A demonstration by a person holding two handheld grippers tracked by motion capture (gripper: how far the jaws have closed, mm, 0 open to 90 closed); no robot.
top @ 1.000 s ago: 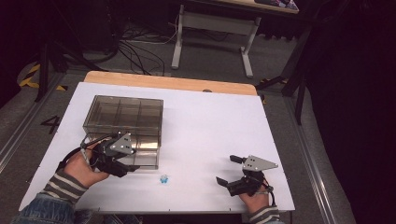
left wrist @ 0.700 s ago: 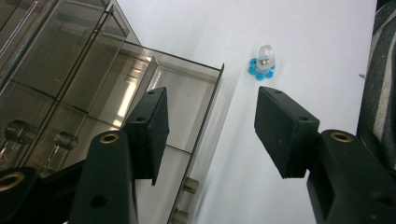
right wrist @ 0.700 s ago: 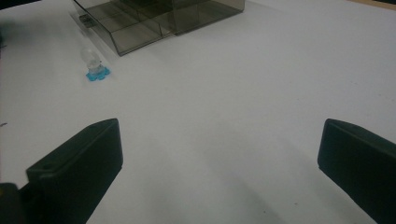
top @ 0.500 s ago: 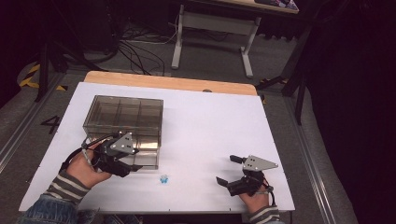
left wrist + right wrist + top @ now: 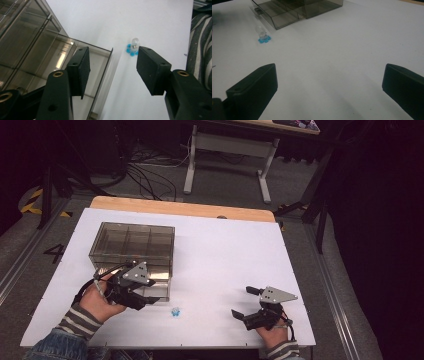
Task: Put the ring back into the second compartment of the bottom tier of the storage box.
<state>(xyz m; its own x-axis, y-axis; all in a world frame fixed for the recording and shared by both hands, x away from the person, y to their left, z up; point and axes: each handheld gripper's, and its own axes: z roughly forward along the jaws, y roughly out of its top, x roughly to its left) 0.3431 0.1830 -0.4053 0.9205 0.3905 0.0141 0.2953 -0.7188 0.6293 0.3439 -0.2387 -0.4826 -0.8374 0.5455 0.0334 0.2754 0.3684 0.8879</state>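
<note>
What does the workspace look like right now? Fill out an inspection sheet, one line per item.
Surface: white table top, wooden strip at its far edge.
Job's things: smoky clear compartment box; small clear tube with blue cap standing cap-down, apart from the box.
Clutter: nothing seen.
Grippers: left gripper open beside the box, nothing between its jaws; right gripper open, empty.
Cables: black cables on the floor.
Surroundings: grey bench frame, dark room.

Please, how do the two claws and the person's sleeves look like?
Both the left claw and the right claw are black, each with a grey three-cornered plate on top and flat rectangular black pads. The sleeves are striped dark and light; a cable trails from each.
</note>
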